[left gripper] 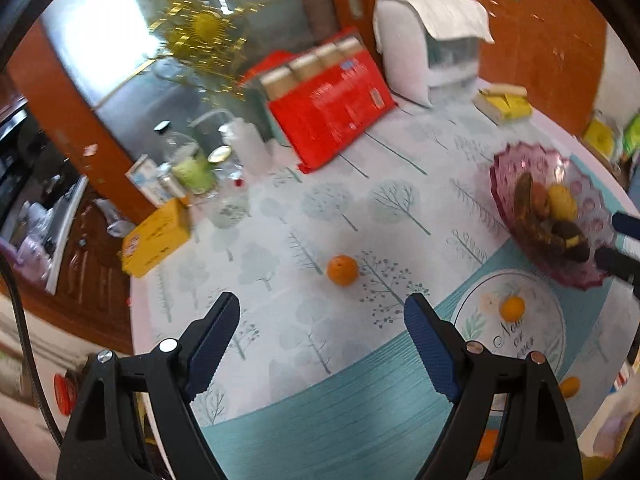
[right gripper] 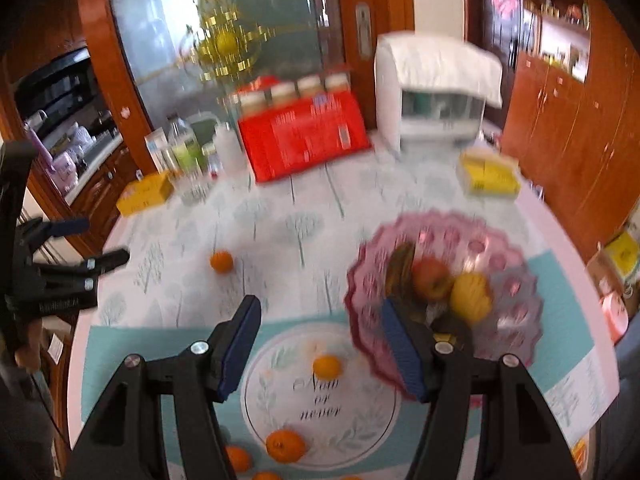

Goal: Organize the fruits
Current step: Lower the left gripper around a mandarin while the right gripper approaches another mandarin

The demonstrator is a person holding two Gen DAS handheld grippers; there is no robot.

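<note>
Both grippers were open and held nothing. The left gripper [left gripper: 322, 316] hung above the desk [left gripper: 360, 420] with a lone orange [left gripper: 342, 270] just ahead of its jaws. The right gripper [right gripper: 320, 330] hung near the pink bowl [right gripper: 516, 264], and one finger [right gripper: 402, 350] stood in front of the bowl's near rim.

The main risk was probably the round orange: a finger touching it off-centre could make it roll across the smooth cloth toward the desk edge. The right gripper could also knock the rim of the bowl, which already held an apple [right gripper: 432, 278], a yellow fruit [right gripper: 472, 296] and some dark pieces, and tip it.

More oranges lay loose on the near part of the desk: a small one [right gripper: 327, 365] on the round printed patch and a bigger one [right gripper: 285, 445] close to the edge. At the back stood a red box [left gripper: 332, 112], a yellow box [left gripper: 156, 238], bottles [left gripper: 192, 164] and a white appliance [left gripper: 432, 44], well apart from the fruit and not in the way.
</note>
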